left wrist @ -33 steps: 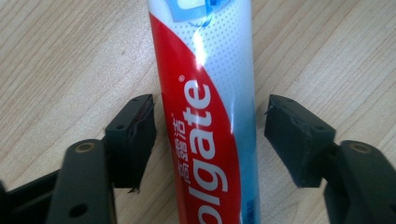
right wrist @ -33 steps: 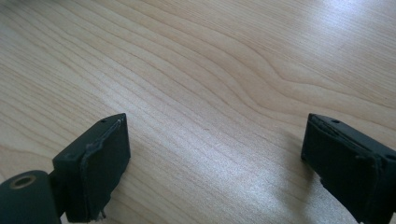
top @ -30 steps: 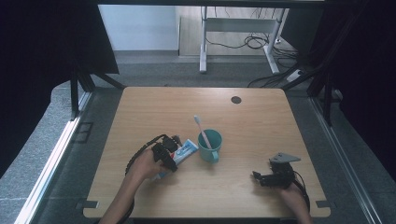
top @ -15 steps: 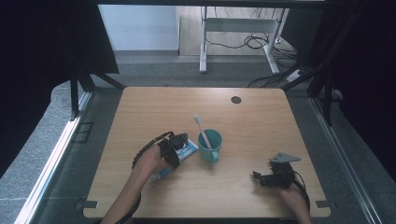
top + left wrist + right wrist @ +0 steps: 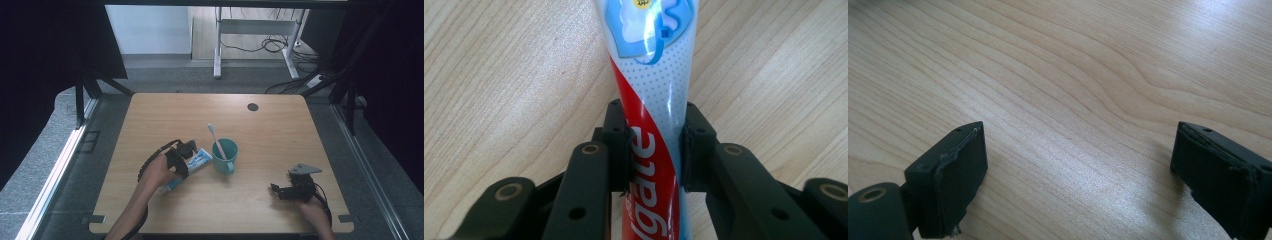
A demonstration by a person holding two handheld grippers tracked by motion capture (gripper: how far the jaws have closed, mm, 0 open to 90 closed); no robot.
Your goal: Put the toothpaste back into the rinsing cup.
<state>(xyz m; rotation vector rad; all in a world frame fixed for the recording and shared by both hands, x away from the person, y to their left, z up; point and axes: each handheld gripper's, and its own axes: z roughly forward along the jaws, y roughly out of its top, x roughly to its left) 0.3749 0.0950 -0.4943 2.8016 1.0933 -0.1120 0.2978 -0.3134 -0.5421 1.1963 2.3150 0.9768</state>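
- Red-white-blue toothpaste tube (image 5: 651,125) sits pinched between pads of left hand-held gripper (image 5: 655,150); jaws have just been closing, w/ tube between them, and both pads now press its sides near the mid-body.
- Tube (image 5: 192,164) lies flat on wood counter (image 5: 165,115), just left of teal cup (image 5: 225,156); near it, can't tell if touching.
- Vs a sec ago: tube lay on same spot beside cup w/ gripper over it, jaws wider. Now clamped, so grasp step looks done; lift not begun, tube resting on counter.
- White toothbrush (image 5: 217,141) stands tilted in cup, head up-left.
- Right hand-held gripper (image 5: 287,192) rests low on counter, well apart at near-right; jaws wide open in right gripper view (image 5: 1078,190), nothing between them but bare wood.
- Judgement: likely next = raise tube and bring it to cup. Risk: soft tube may sag or squeeze under the pinch.
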